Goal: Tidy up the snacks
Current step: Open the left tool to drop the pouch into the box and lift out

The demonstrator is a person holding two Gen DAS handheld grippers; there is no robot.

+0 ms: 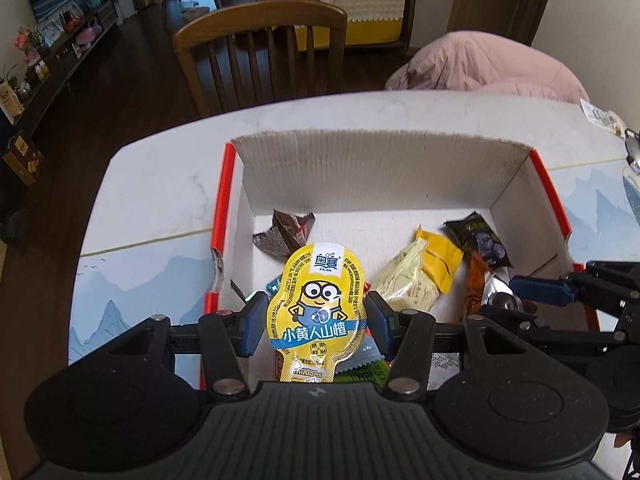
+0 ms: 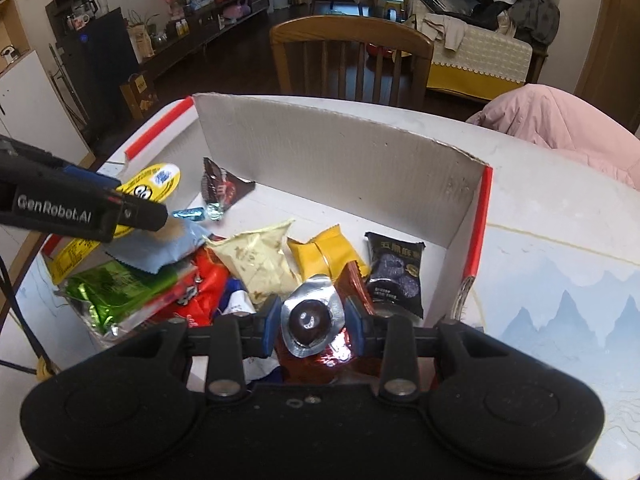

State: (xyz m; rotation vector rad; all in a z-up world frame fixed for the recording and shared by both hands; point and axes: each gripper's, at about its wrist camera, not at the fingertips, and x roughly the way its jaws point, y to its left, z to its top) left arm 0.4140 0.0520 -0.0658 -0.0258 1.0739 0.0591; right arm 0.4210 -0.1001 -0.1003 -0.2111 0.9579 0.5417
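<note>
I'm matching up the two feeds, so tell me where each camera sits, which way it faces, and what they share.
Left wrist: sits on the left gripper, facing forward and down into the cardboard box; its fingers clamp a yellow Minions hawthorn snack pack, with the right gripper entering at right.
Right wrist: sits on the right gripper, facing into the same box; its fingers clamp a foil-cupped dark candy, with the left gripper at left.
Shared: box, black snack packet, yellow wrapper, wooden chair.
</note>
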